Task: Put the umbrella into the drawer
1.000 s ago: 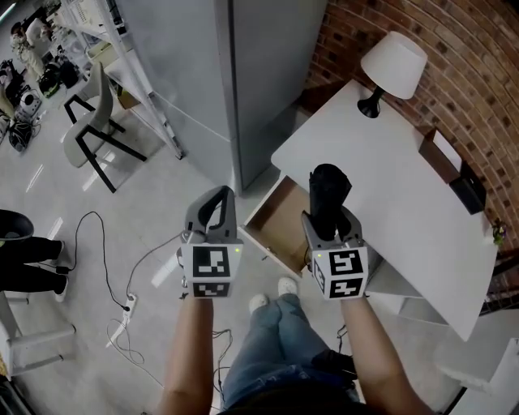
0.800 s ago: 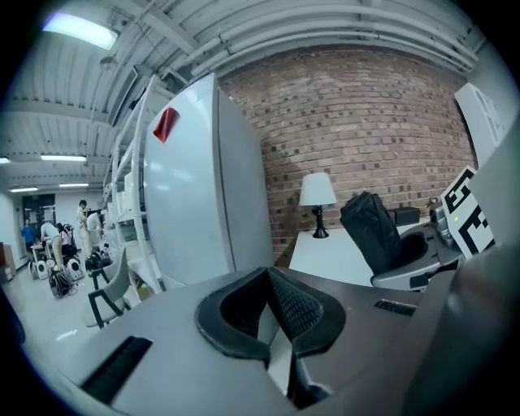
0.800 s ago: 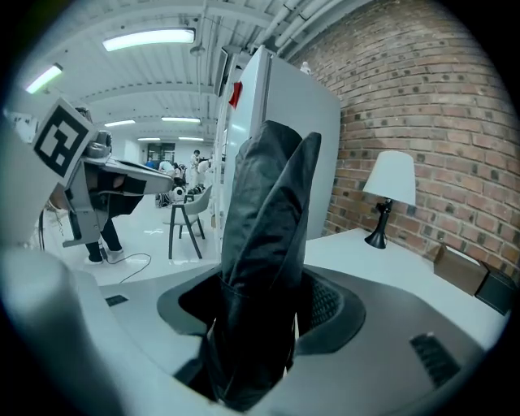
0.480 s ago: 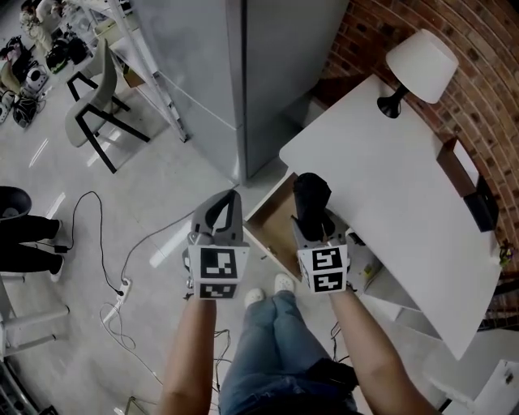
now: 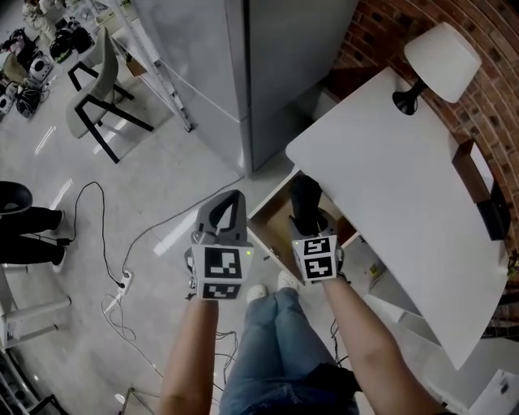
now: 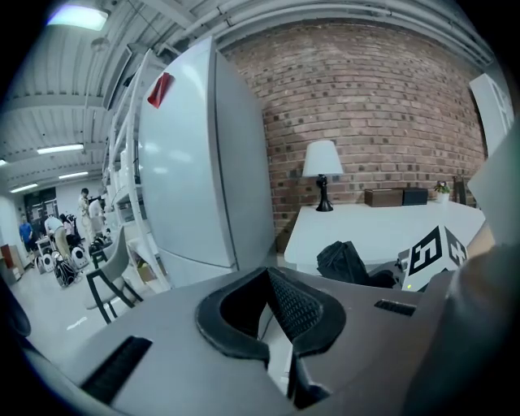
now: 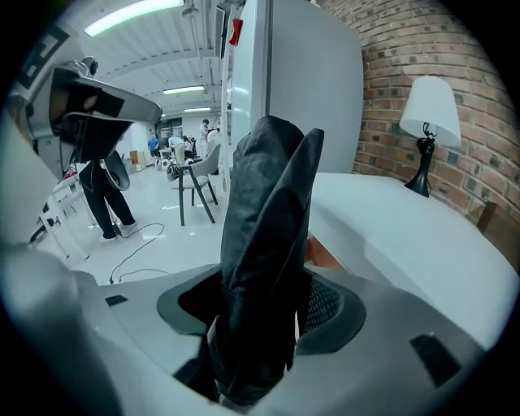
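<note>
Left gripper [image 5: 231, 203] closed (right gripper [image 5: 313, 224] clamped)

A lab dressed as a home corner: ahead of the fingers [image 6: 296, 305] stand a brick wall [image 6: 382, 97], a worktop [image 5: 405, 178] with a table lamp [image 5: 442, 53] and a refrigerator [image 6: 195, 162]; to their left, floor cables [image 5: 123, 308], a chair [image 5: 81, 126] and distant people [image 6: 85, 213] under strip lights [image 6: 77, 16].

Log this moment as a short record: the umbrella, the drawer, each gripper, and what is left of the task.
umbrella: black, folded, standing up out of the right gripper
right gripper: shut on the umbrella
left gripper: shut, nothing in it, beside the right one
drawer: pulled open under the edge of the white table
umbrella and drawer: in the head view the umbrella is over the open drawer, not released
left to do: probably lower the umbrella in and let go
</note>
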`<state>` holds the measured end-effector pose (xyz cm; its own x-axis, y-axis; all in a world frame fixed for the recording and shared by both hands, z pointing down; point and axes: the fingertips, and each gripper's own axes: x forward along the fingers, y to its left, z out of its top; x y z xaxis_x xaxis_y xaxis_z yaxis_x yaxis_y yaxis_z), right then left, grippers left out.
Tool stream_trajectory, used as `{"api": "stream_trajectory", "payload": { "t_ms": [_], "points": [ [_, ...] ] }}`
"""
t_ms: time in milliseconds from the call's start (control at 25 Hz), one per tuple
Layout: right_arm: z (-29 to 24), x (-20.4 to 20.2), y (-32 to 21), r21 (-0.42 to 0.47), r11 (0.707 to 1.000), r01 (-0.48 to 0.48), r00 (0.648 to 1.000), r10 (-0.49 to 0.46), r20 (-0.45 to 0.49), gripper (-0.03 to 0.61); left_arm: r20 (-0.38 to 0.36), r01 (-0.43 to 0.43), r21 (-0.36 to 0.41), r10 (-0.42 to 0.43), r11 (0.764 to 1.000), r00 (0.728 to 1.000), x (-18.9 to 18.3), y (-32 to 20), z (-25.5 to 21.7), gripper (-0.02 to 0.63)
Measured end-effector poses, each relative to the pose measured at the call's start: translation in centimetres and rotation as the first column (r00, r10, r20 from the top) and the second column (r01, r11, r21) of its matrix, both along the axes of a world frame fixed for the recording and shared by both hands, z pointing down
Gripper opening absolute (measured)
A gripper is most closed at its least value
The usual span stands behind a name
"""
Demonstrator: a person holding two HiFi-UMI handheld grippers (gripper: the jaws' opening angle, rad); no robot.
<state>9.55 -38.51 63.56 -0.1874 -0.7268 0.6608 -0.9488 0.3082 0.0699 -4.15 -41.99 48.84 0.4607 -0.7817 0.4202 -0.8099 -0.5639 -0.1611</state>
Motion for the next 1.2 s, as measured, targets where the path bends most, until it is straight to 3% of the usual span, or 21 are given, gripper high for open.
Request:
{"api": "stream_trajectory", "payload": {
  "t_ms": [440, 920, 1200],
  "points": [
    [7.3, 0.5, -0.8, -0.137, 0.990, -0.004, 1.000, 0.001, -0.024, 0.249, 0.015, 0.005, -0.056, -0.004, 0.998, 1.000, 1.2, -1.0, 4.2, 0.000],
    [13.2, 1.6, -0.9, -0.298, 0.954, -0.002, 1.000, -0.006, -0.027, 0.250, 0.022, 0.019, -0.116, -0.017, 0.993, 1.000, 1.7, -1.8, 7.8, 0.000],
    [15.9, 2.7, -1.7, -0.366, 0.928, -0.075, 0.994, 0.038, -0.107, 0.255, 0.013, 0.029, -0.124, -0.027, 0.992, 1.000, 2.0, -2.3, 8.9, 0.000]
  ]
}}
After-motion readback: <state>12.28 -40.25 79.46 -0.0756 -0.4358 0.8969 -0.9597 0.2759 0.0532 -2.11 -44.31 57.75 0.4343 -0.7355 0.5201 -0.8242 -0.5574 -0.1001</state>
